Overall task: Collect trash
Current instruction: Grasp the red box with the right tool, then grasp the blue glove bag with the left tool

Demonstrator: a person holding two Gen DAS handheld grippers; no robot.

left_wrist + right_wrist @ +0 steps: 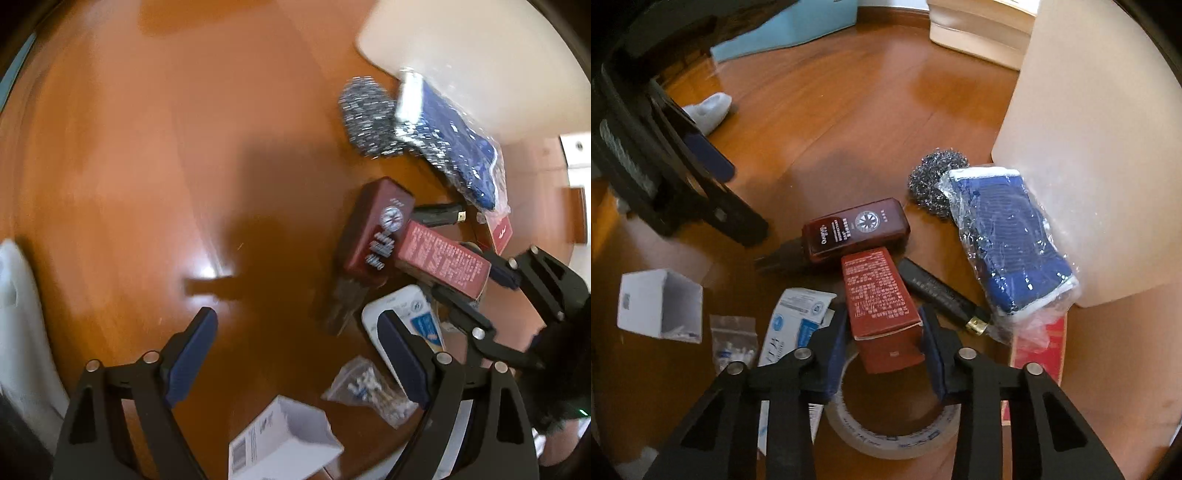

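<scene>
Trash lies scattered on a wooden floor (849, 110). My right gripper (884, 332) is shut on a red carton (882, 306), its pads (836, 350) pressed on both sides; it also shows in the left wrist view (443, 258). A dark red bottle (855, 229) lies just beyond it. My left gripper (299, 354) is open and empty above bare floor, left of the pile; it shows at the left of the right wrist view (701, 158).
A steel scourer (932, 181), a bagged blue cloth (1008, 243), a black tube (942, 291), a tape roll (890, 432), a white open box (661, 302), a small plastic bag (733, 343), a white-blue packet (790, 325). A beige bin (1100, 166) stands right.
</scene>
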